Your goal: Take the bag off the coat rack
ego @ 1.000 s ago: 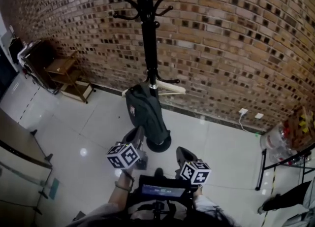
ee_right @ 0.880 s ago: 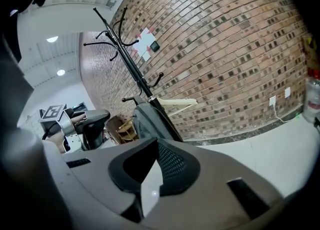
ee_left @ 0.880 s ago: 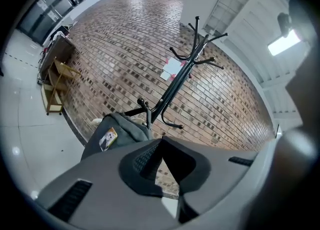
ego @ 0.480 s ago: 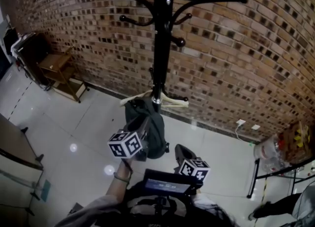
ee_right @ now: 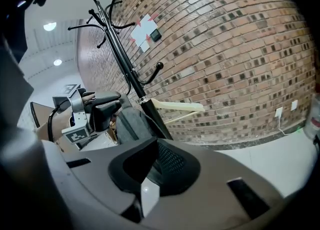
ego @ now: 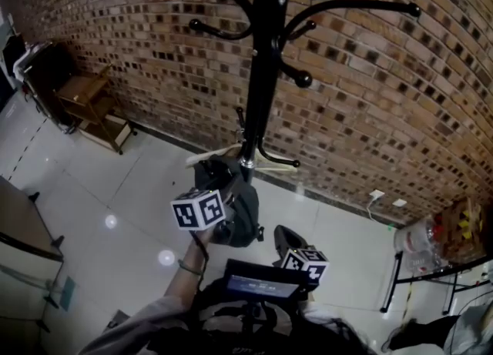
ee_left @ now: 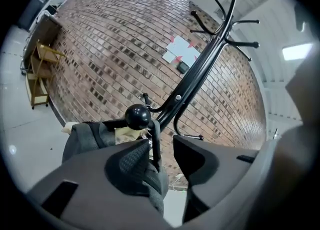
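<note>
In the head view, the black coat rack [ego: 266, 76] stands close to the brick wall [ego: 385, 92], its curved arms spreading overhead. The dark grey bag [ego: 235, 211] hangs low on the pole, over the white tiled floor [ego: 100, 192], with a pale wooden hanger [ego: 271, 162] poking out behind it at the same height. The left gripper [ego: 218, 211] is raised right up against the bag. The right gripper [ego: 283, 234] sits lower and nearer the body, apart from the bag. A wooden shelf [ego: 92, 103] stands by the wall on the left. A wall socket [ego: 377, 194] and a cluttered table [ego: 451, 265] are on the right, all well away from the rack.

In the left gripper view, the jaws stand apart. A thin dark strap [ee_left: 156, 141] runs down between them, close against the left-hand jaw, and the other jaw is clear of it. The strap hangs from a low hook whose black ball tip [ee_left: 137, 116] sits just above the jaws. The bag's body bulges to the left of them, and the pole slants up past a sheet of paper [ee_left: 180, 52] on the wall.

In the right gripper view, the jaws look closed together with nothing between them. Beyond them the bag hangs against the pole. The left gripper is at the bag's left side and the hanger sticks out to the right.
</note>
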The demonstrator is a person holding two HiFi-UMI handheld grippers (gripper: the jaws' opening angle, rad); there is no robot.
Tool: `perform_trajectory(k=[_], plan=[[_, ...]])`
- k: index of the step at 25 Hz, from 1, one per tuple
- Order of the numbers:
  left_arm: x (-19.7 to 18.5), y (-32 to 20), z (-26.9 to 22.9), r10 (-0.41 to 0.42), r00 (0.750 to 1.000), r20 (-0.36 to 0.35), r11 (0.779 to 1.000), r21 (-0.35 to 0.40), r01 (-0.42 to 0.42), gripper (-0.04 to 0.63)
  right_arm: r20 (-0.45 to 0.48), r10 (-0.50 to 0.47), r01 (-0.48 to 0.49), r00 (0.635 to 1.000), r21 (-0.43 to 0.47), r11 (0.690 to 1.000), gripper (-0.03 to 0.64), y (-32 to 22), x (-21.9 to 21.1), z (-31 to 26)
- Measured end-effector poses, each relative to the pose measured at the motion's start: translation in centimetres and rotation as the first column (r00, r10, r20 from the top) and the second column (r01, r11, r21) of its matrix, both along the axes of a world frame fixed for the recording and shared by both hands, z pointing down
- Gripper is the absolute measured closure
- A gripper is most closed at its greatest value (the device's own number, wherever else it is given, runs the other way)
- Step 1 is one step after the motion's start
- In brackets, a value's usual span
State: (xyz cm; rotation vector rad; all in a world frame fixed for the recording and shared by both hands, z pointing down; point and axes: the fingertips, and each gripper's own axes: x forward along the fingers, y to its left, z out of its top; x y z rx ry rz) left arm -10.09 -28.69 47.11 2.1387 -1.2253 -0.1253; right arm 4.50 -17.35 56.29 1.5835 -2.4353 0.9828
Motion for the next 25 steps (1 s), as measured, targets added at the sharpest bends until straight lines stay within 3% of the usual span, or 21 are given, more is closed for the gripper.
perform_trajectory(k=[10,15,20,21,25], plan=[[0.4,-1.9,-0.1,-0.057,0.996,0.065,0.998,-0.022,0.058,0.443,-0.052,-0.099,0.102,0.994,0.059,0.993,0.611,-3.9,-0.2,-3.1],[1.1,-2.6,0.2,-0.085,0.98,0.181,0.995,-0.033,0.092,0.443,-0.09,-0.157,0.164,0.984,0.082,0.983,0.611,-5.7,-0.4,-4.5],[1.0,-3.3,0.6,-0.125,0.963,0.239,0.99,-0.03,0.137,0.46,-0.092,-0.195,0.204,0.976,0.097,0.974,0.611,-6.6,-0.6,-4.8],[0.8,-3.4,0.7,-0.137,0.96,0.243,0.989,-0.028,0.148,0.503,-0.092,-0.206,0.215,0.974,0.099,0.972,0.611,-6.7,-0.6,-4.7],[0.6,-3.4,0.9,-0.145,0.969,0.2,0.989,-0.009,0.15,0.526,-0.095,-0.233,0.241,0.968,0.088,0.966,0.611,-6.5,-0.5,-4.2]])
